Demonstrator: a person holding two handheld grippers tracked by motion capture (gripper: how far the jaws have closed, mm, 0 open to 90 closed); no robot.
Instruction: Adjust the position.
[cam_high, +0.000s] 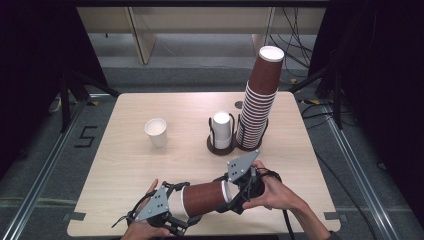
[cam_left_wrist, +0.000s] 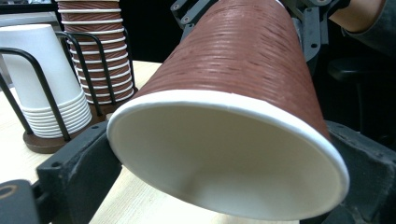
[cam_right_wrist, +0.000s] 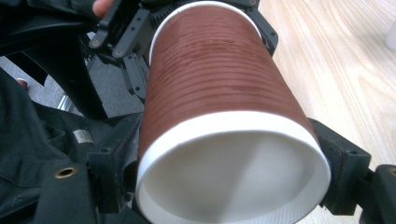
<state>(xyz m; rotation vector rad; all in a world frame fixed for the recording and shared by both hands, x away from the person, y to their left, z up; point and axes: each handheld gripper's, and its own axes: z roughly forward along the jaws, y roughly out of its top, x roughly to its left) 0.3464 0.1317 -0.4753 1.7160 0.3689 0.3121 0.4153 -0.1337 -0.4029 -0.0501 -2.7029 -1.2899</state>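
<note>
I am holding the brown cups (cam_high: 204, 198) sideways between 2 grippers: left gripper (cam_high: 176, 216) clamping the wide rim, right gripper (cam_high: 234, 196) clamping the other end. Pulling harder risks crushing the paper walls between the fingers.

Both grippers are chunky black plastic linkages with visible pivot screws. Left gripper (cam_high: 186, 212) and right gripper (cam_high: 231, 192) each wear a grey three-cornered plate dotted with holes on top, black cable trailing behind.
</note>
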